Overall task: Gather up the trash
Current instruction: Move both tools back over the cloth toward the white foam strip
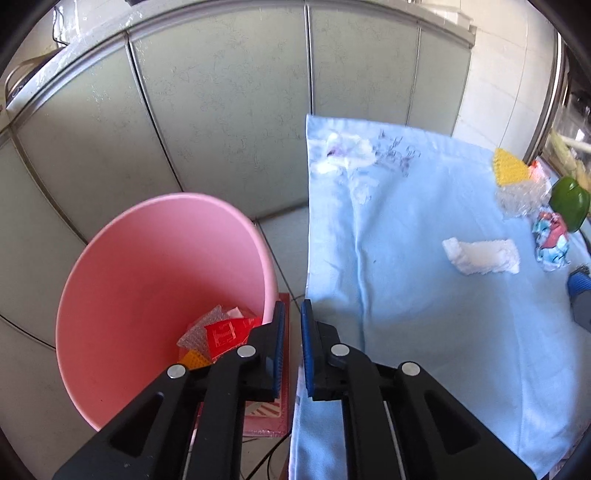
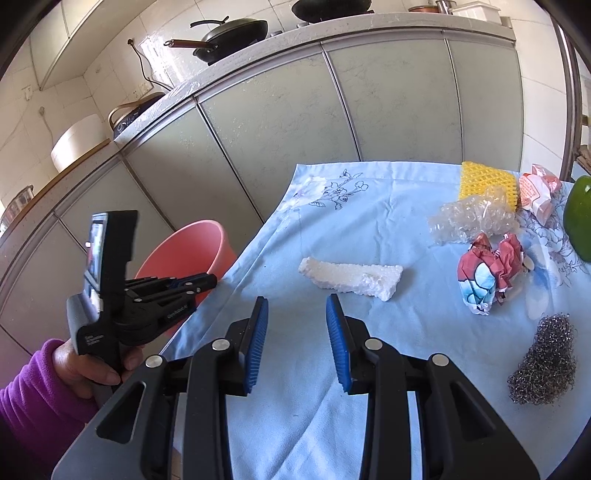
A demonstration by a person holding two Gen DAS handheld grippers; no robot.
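A pink bin (image 1: 159, 258) stands on the floor left of the table and holds a red wrapper (image 1: 227, 332), bubble wrap and a yellow piece. My left gripper (image 1: 292, 310) is open and empty, between the bin's rim and the table edge; it also shows in the right wrist view (image 2: 207, 282). My right gripper (image 2: 297, 306) is open and empty above the blue tablecloth (image 2: 332, 229), just short of a white foam piece (image 2: 351, 277). Crumpled printed paper (image 2: 487, 271), bubble wrap (image 2: 472, 218), yellow foam net (image 2: 485, 182) and a pink-white wrapper (image 2: 537, 190) lie at the right.
A steel wool scrubber (image 2: 545, 362) and a green pepper (image 2: 581, 218) sit on the table's right side. Grey cabinet doors (image 2: 295, 122) run behind, under a counter with a wok (image 2: 232, 35). A pink mat (image 1: 275, 410) lies on the floor beside the bin.
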